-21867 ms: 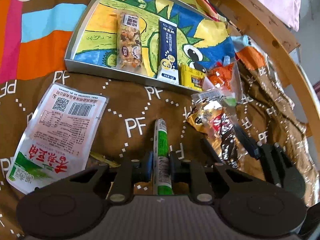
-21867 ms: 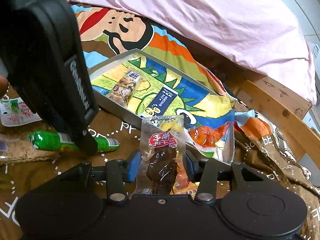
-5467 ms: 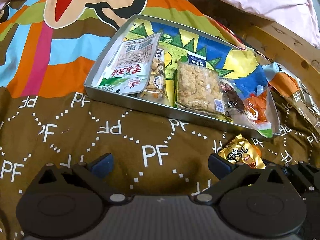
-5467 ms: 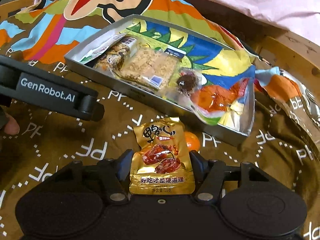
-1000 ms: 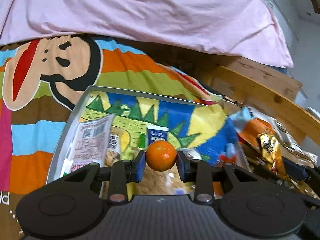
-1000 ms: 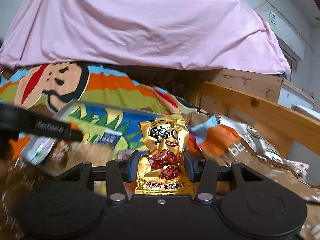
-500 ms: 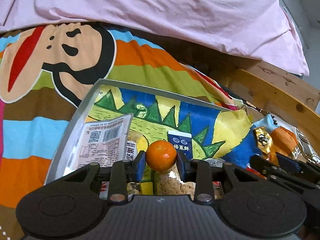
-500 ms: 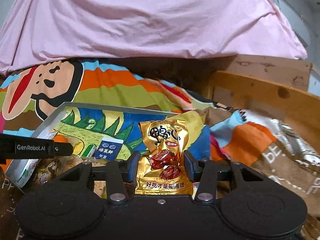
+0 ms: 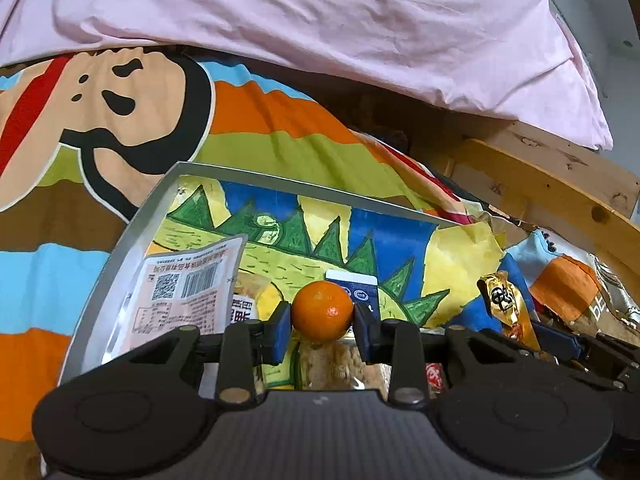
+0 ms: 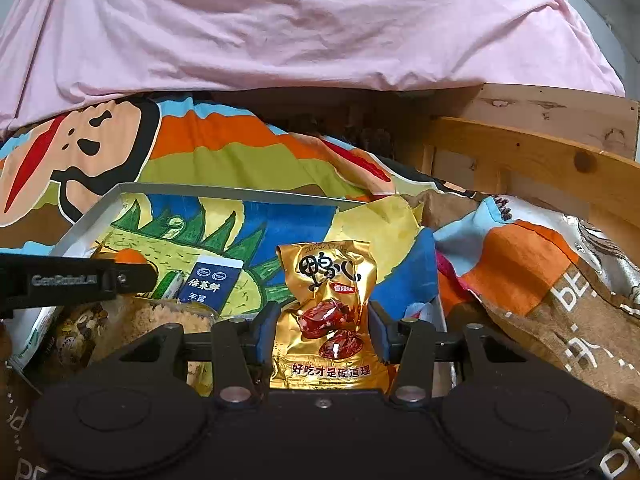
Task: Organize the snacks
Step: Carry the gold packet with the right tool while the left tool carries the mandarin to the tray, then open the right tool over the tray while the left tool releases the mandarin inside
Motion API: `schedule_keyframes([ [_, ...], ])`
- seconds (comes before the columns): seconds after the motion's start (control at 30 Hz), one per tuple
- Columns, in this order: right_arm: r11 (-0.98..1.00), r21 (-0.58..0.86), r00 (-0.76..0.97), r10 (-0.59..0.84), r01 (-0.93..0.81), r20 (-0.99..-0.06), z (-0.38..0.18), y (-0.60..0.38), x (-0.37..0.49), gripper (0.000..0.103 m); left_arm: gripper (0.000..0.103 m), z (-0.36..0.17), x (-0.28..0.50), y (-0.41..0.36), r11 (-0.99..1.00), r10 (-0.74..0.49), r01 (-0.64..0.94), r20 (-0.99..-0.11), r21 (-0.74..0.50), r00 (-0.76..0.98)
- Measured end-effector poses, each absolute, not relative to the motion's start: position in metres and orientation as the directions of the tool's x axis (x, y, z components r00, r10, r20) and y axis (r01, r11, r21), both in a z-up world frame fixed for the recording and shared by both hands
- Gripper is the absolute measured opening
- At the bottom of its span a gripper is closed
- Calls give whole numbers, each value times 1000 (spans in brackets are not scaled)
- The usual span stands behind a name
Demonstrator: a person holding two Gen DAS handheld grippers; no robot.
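Observation:
My left gripper is shut on a small orange fruit, held above the grey tray with the dinosaur drawing. My right gripper is shut on a gold snack packet printed with red pieces, over the tray's right end. That packet also shows at the right of the left wrist view. The left gripper's arm crosses the left of the right wrist view. Several snacks lie in the tray: a white-pink pouch, a dark blue bar, a crumbly bar.
The tray rests on a colourful cartoon blanket. A pink sheet rises behind it. A wooden bed rail runs along the right, with crumpled brown-orange fabric beside the tray's right end.
Both grippers have come down and forward over the tray, each still holding its item. The tray and snacks now sit closer and lower in both views.

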State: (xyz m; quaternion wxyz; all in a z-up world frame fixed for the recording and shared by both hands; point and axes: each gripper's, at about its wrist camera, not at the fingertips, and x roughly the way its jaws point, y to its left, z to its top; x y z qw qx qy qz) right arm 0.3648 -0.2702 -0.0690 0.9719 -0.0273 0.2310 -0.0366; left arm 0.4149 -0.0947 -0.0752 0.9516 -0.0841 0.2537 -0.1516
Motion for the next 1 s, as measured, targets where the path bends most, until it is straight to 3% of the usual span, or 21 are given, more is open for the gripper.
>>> schedule_keyframes([
  [0.23, 988, -153, 896, -91, 26, -434, -76, -254, 372, 50, 36, -80, 436, -94, 928, -353, 240, -465, -284, 812],
  [0.57, 975, -220, 885, -126, 27, -449, -86, -240, 381, 54, 37, -89, 441, -102, 934, -354, 283, -451, -219, 819],
  [0.8, 976, -217, 880, -130, 32, -457, -86, -240, 379, 60, 63, -86, 441, -94, 893, -437, 325, -424, -312, 793],
  [0.87, 976, -214, 875, -132, 34, -465, -86, -241, 378, 66, 65, -85, 439, -93, 892, -437, 322, -424, -318, 793],
  [1.0, 983, -176, 864, -132, 52, -486, -81, -247, 373, 68, 70, -81, 435, -92, 894, -433, 315, -433, -319, 790],
])
